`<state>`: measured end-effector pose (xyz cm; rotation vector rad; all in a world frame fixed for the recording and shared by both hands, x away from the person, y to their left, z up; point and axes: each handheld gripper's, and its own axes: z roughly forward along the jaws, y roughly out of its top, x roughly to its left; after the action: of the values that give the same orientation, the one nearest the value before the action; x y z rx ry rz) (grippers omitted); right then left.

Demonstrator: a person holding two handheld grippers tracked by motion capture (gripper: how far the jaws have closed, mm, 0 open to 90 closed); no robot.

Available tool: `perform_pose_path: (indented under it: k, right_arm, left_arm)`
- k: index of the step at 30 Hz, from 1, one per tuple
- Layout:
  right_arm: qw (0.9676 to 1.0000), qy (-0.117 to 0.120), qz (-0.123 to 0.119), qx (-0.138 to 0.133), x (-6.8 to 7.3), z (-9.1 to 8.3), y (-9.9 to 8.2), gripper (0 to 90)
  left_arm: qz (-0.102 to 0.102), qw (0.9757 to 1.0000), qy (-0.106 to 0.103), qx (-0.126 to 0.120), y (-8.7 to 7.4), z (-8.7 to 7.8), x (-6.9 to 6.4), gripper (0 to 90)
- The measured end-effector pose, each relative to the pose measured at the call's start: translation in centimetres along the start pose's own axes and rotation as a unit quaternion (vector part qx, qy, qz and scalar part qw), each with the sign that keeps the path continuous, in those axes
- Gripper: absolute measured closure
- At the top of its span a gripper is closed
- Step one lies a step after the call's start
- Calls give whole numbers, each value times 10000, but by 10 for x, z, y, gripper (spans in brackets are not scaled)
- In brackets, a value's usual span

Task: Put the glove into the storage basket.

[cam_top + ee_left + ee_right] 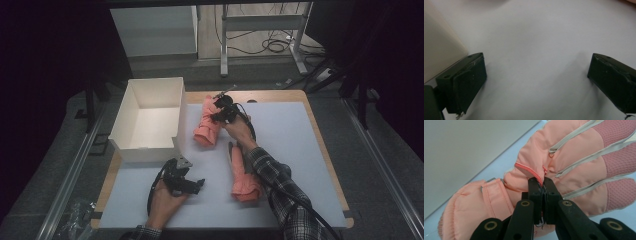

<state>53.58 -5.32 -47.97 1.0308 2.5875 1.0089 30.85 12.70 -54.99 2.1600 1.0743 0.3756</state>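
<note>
The right hand-held gripper (543,185) is clenched on a fold of fabric of a pink ski glove (564,162), and its jaws pinch the fabric tightly. This glove (208,123) lies on the tabletop (290,135) just right of the white open box (150,120). A second pink glove (243,177) lies nearer, beside the person's right forearm. The left hand-held gripper (196,185) rests near the front of the box, with its jaws released and wide apart over the bare grey surface.
</note>
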Motion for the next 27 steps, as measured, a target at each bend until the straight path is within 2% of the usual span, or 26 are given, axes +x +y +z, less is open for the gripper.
perform_pose_path:
  k: [7,15,22,27]
  right_arm:
    - [9997,176,-77,-121,4,-18,0,864]
    - [9983,487,-122,-291,10,-45,0,864]
    - [9973,617,-215,-328,15,-59,-2,864]
    - [9961,734,-302,-382,20,-77,-4,864]
  left_arm:
    - [4,10000,2,5,0,0,0,19]
    - [27,10000,8,8,0,0,0,19]
    - [26,10000,6,4,0,0,0,19]
    - [27,10000,6,2,0,0,0,19]
